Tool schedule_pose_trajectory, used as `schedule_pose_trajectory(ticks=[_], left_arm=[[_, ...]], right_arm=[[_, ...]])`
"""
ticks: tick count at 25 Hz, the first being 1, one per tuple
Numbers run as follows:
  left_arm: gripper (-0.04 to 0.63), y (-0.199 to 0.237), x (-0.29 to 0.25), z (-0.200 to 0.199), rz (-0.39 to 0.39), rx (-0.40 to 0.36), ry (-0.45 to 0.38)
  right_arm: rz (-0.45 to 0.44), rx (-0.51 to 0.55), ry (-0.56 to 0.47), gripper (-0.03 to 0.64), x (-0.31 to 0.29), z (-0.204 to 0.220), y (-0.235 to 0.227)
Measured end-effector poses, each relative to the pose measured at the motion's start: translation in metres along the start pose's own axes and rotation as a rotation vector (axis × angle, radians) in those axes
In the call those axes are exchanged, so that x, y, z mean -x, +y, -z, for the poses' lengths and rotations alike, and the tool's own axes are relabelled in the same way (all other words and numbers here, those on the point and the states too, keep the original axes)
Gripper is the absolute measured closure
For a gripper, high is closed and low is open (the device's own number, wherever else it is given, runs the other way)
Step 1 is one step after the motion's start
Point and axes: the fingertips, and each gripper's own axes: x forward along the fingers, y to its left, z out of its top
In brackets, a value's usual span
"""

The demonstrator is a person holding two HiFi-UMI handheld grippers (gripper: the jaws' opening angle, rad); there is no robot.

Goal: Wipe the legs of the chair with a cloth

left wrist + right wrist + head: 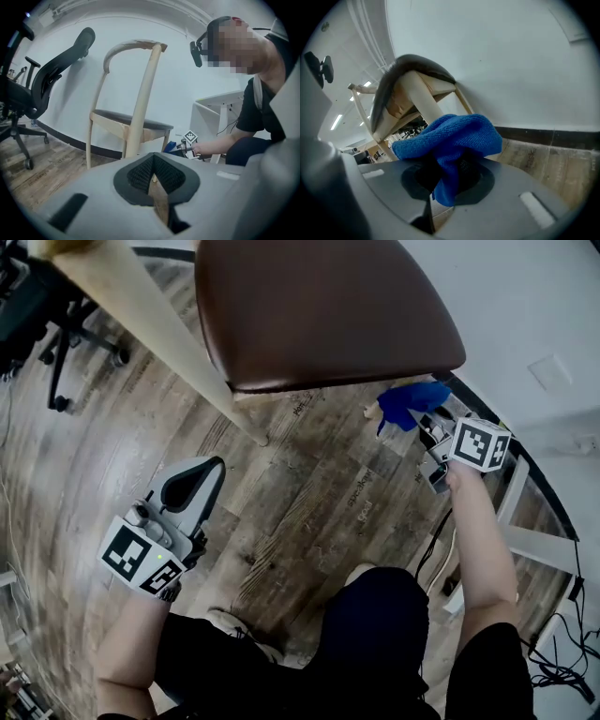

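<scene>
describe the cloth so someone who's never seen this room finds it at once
Find the wooden chair with the dark brown seat by the white wall. Below its seat's wall-side corner, the right gripper clamps a bunched cloth, the only bright blue thing in view.

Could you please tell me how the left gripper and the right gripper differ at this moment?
The right gripper is clamped on the blue cloth. The left gripper holds nothing, and its jaws are together. The right gripper is up at a chair leg beneath the seat, while the left gripper hangs over bare floor, well clear of that leg. Both are grey, and each carries a marker cube.
</scene>
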Motion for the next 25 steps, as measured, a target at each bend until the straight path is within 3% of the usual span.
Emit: schedule_pose_trajectory(ticks=[10,15,21,25], left_arm=[[0.597,0.003,0.006,0.012,-0.041,-0.004,0.054],[0.597,0.008,0.013,0.013,-0.07,-0.004,0.064],[0.597,0.016,0.017,0.012,-0.095,-0.003,0.07],[0.597,0.013,0.012,0.013,-0.082,0.004,0.067]], right_arm=[[0.088,-0.174,0.094,0.552,-0.063,0.114,-0.095],[0.177,-0.197,0.189,0.552,-0.09,0.163,-0.135],[0.176,-0.259,0.158,0.551,-0.099,0.177,-0.145],[0.186,-0.224,0.185,0.551,-0.096,0.173,-0.142]])
